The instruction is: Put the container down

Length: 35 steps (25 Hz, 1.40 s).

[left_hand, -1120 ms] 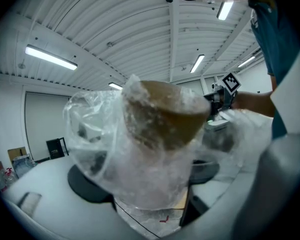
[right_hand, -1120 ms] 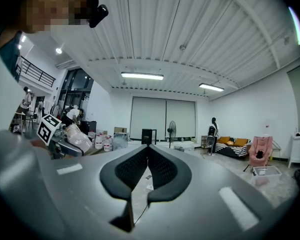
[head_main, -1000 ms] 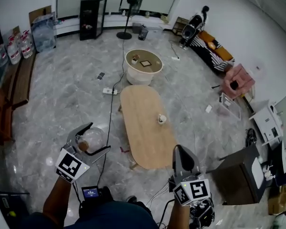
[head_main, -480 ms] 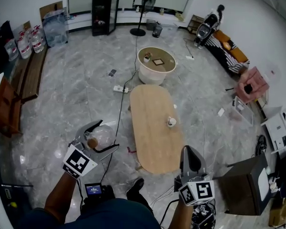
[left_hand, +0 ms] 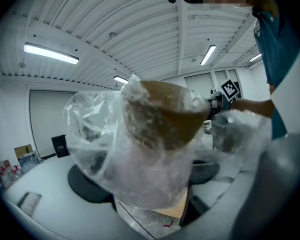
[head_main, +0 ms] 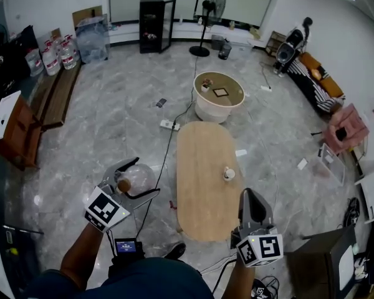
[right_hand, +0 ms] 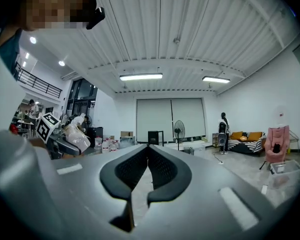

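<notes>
My left gripper (head_main: 143, 177) clamps the container (head_main: 131, 179), lower left; I'd lower it upright onto the table (head_main: 202, 161); right gripper (head_main: 249, 196) closed, empty.

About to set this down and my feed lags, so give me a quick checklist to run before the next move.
1. Container gripped by left tongs: ok, a pad on each side.
2. Container above the wooden table: not ok, it hangs over the floor to the table's left.
3. Bare landing spot: ok, the table's near end is free; the cup sits further along.
4. Right tongs out of the way: ok, shut and empty.
5. Container closed: cannot tell.
</notes>
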Available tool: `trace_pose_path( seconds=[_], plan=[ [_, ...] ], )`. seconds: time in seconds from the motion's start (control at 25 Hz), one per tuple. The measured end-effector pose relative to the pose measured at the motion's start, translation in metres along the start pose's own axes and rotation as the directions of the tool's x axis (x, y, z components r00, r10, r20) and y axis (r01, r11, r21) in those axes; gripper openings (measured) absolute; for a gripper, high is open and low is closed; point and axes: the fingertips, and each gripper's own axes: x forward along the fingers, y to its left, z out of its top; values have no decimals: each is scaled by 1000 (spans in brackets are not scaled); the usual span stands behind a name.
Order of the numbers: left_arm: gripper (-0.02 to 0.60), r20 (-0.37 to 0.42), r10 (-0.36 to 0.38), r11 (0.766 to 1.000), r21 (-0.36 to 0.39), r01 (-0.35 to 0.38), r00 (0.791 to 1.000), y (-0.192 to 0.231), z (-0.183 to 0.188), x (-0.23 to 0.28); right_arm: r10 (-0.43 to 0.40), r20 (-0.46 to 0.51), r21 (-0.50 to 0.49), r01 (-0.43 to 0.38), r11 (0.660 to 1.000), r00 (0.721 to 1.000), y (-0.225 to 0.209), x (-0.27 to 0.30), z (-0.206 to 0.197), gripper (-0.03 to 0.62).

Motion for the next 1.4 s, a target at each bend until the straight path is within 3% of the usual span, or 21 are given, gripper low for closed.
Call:
trace_pose_path(
  seconds=[0.52, 0.88, 1.4],
  plan=[
    [403, -40, 64, 998, 22, -63, 997, -28, 25, 54, 28, 38, 39, -30, 999, 999, -84, -4, -1, 11],
    [403, -50, 20, 998, 62, -17, 999, -47, 44, 87, -11, 56, 76, 6, 997, 998, -115, -23, -5, 11],
    [403, -12, -99, 992, 81, 100, 995, -43, 57, 154, -137, 49, 72, 133, 988, 989, -153, -29, -7, 11]
  ],
)
